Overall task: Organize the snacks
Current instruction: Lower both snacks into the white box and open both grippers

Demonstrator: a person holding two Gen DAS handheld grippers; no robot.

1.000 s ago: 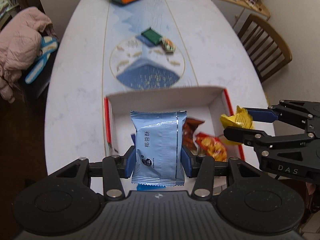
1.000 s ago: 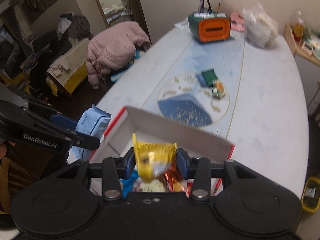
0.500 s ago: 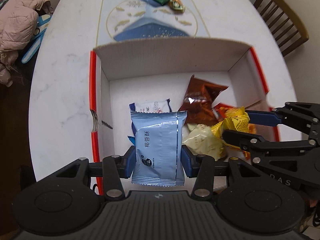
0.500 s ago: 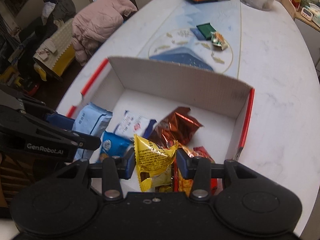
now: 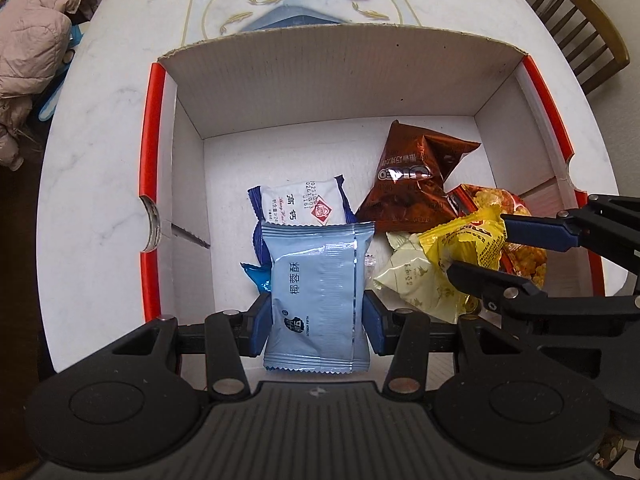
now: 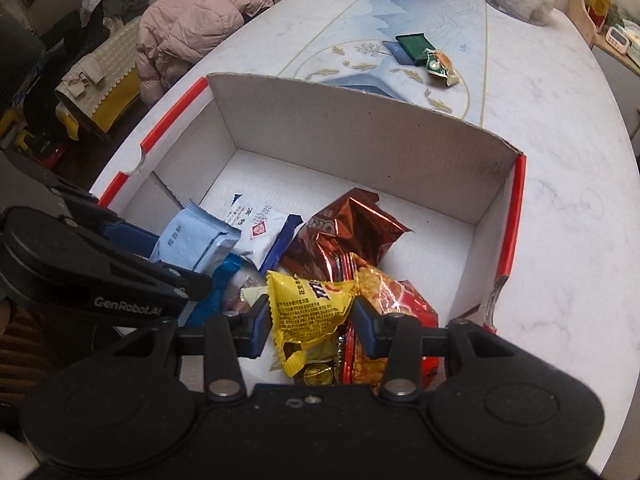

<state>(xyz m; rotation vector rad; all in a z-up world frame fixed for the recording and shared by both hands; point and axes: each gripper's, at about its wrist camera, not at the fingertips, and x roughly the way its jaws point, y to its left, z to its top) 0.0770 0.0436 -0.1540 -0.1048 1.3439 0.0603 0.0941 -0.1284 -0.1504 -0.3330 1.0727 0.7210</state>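
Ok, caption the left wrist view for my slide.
Left gripper holds a light blue packet above the snack box; right gripper holds a yellow packet.

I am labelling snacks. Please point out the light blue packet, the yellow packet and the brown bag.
light blue packet (image 5: 316,296), left wrist view, front face.
yellow packet (image 6: 310,306), right wrist view, printed middle.
brown bag (image 5: 412,184), left wrist view, centre.

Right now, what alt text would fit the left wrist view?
The left tongs grip a light blue packet over an open white cardboard box that holds several snacks. From the right, the right tongs hold a yellow packet over the same box.
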